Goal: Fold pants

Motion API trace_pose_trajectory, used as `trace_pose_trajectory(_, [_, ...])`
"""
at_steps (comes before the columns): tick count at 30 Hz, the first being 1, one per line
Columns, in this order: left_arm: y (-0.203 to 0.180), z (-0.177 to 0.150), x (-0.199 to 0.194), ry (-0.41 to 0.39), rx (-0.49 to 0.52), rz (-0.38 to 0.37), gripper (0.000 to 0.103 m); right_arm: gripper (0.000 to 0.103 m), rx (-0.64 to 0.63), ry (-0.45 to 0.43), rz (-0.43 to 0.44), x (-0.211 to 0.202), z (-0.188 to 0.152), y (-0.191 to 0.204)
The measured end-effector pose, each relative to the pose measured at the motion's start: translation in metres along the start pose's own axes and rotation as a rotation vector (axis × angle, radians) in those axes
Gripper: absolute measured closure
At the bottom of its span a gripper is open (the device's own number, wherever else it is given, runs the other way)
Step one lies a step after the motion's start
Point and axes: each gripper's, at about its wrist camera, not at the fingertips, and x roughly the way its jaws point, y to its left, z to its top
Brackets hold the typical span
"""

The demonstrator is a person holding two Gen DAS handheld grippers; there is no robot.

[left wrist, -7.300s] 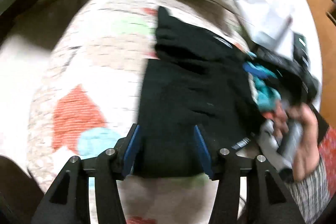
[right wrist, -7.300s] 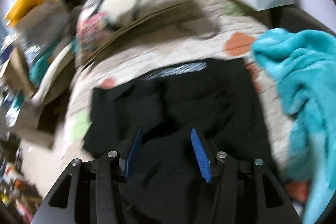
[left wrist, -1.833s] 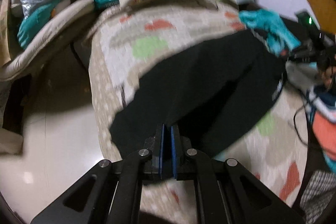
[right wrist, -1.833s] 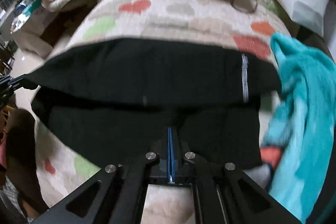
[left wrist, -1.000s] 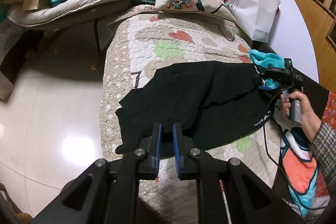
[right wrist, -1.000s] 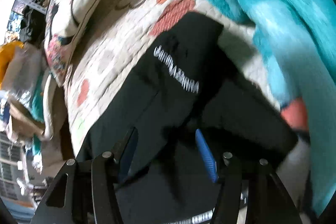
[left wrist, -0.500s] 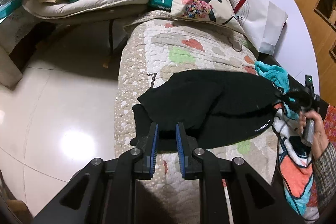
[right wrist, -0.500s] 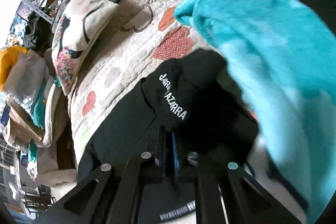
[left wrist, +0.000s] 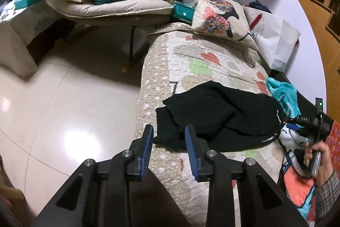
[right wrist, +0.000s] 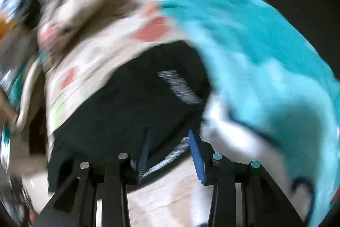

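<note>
Cluttered room, quilted bed [left wrist: 191,163] filling centre frame; black pants [left wrist: 216,118] lying bunched mid-right. Left gripper [left wrist: 167,150] and right gripper [right wrist: 170,152] both opening, fingers apart, nothing clamped. Risk: loose fold slumping, teal blanket [right wrist: 265,56] snagging.

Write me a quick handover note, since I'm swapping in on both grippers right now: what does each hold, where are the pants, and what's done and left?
Left gripper: jaws just opened, nothing between them, above the quilt near the pants' cuff end.
Right gripper: jaws just opened, nothing pinched, at the printed end; that view is blurred.
Black pants: released on the quilt, doubled over but rumpled, teal blanket beside them.
Done: first fold laid.
Left: probably smooth it and fold again.
</note>
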Motion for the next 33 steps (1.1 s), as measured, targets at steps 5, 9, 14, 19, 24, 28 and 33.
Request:
trace_pose_trajectory(5, [0.007, -0.004, 0.002, 0.001, -0.027, -0.02, 0.073, 0.061, -0.479, 0.054, 0.184, 0.022, -0.048, 0.124])
trace_pose_trajectory(9, [0.014, -0.008, 0.004, -0.004, -0.024, -0.018, 0.073, 0.058, -0.799, 0.047, 0.208, 0.043, -0.1, 0.21])
trace_pose_trajectory(14, [0.039, -0.01, 0.009, 0.001, -0.067, -0.022, 0.073, 0.034, -1.128, -0.035, 0.172, 0.069, -0.161, 0.293])
trace_pose_trajectory(19, [0.069, -0.01, 0.009, -0.009, -0.14, -0.021, 0.073, 0.095, -1.177, -0.024, 0.053, 0.11, -0.169, 0.331])
trace_pose_trajectory(24, [0.089, -0.009, 0.006, -0.037, -0.195, -0.035, 0.073, 0.095, -0.963, 0.103, 0.194, 0.113, -0.155, 0.346])
trace_pose_trajectory(28, [0.093, -0.008, 0.004, -0.041, -0.214, -0.045, 0.073, 0.092, -0.806, 0.226, 0.353, 0.119, -0.155, 0.355])
trace_pose_trajectory(33, [0.085, -0.006, 0.001, -0.027, -0.198, -0.034, 0.073, 0.062, -0.606, 0.341, 0.514, 0.124, -0.142, 0.337])
